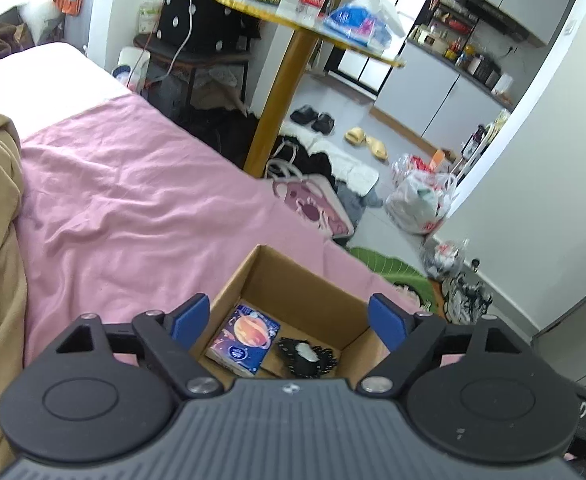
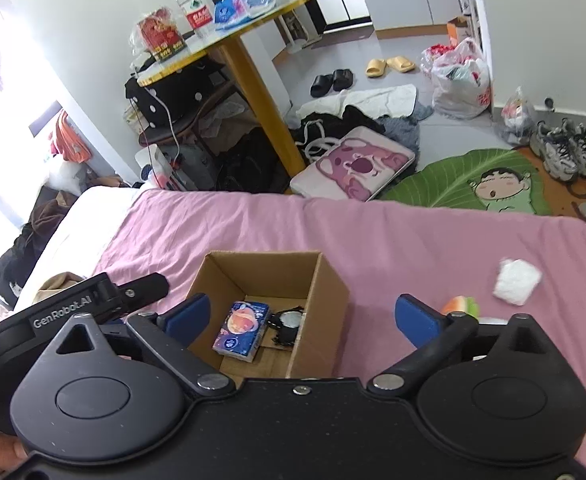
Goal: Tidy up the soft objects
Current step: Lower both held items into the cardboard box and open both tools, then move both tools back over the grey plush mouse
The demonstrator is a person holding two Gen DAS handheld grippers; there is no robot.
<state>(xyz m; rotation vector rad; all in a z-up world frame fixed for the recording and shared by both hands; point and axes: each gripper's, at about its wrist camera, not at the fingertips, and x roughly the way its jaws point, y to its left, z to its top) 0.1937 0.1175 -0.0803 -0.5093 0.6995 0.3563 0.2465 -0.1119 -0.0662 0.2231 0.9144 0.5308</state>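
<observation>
Both grippers hang over the cardboard box (image 2: pixel 325 280) on the pink sheet (image 2: pixel 413 232) — left gripper (image 1: pixel 289 320) and right gripper (image 2: pixel 313 316) spread wide, holding nothing. Inside lie a tissue pack (image 2: pixel 241 330) and a black item (image 2: pixel 287 324); a white wad (image 2: pixel 517 282) sits far right.

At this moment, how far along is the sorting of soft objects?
Done: a tissue pack and a black item lie in the box. In hand: nothing; both grippers are open. Left: a white wad and a red-green item on the bed.
</observation>
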